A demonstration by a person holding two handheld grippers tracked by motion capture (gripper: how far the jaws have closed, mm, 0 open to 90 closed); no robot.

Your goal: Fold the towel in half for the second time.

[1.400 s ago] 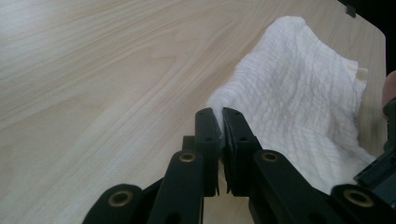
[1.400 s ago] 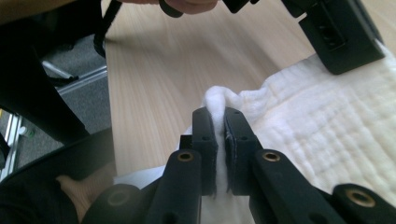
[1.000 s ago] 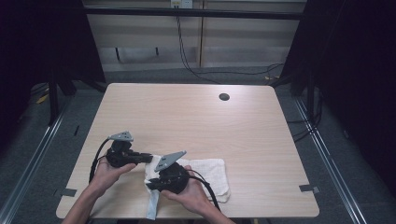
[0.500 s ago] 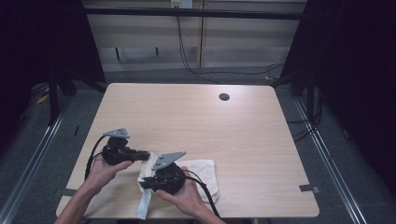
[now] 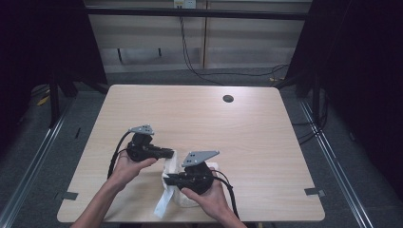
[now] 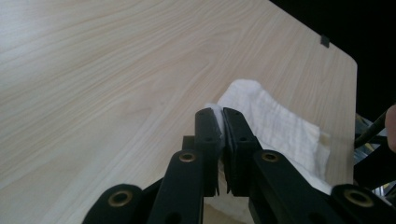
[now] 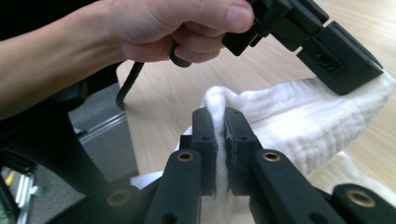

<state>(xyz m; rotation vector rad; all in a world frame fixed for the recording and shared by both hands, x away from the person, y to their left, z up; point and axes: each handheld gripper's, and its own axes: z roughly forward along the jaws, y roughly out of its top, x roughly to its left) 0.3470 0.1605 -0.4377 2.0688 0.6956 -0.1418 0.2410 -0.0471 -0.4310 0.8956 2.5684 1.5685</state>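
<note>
White cloth clamped at two points, near edge of table

White woven cloth (image 5: 177, 187) lies at the near edge of the wooden table (image 5: 199, 118), partly lifted off it and partly trailing over that edge.

Left gripper (image 5: 167, 153): jaws clenched on a corner of the cloth, with fabric visible between them in the left gripper view. This corner is the point farthest from the table's near edge.

Right gripper (image 5: 170, 179): jaws clenched on a fold of the cloth, with fabric bunched between them in the right gripper view. This grasp sits closer to the near edge than the left one.

Relation of note: the cloth's held span runs from one pair of jaws to the other, roughly across the near edge and slightly diagonal. The two grasp points are close together, the span slack and humped.

Judgement: any spreading or folding turns on that span. Drawing the grippers apart along it would tension the fabric. Neither hand is nearer; both already hold it.
</note>
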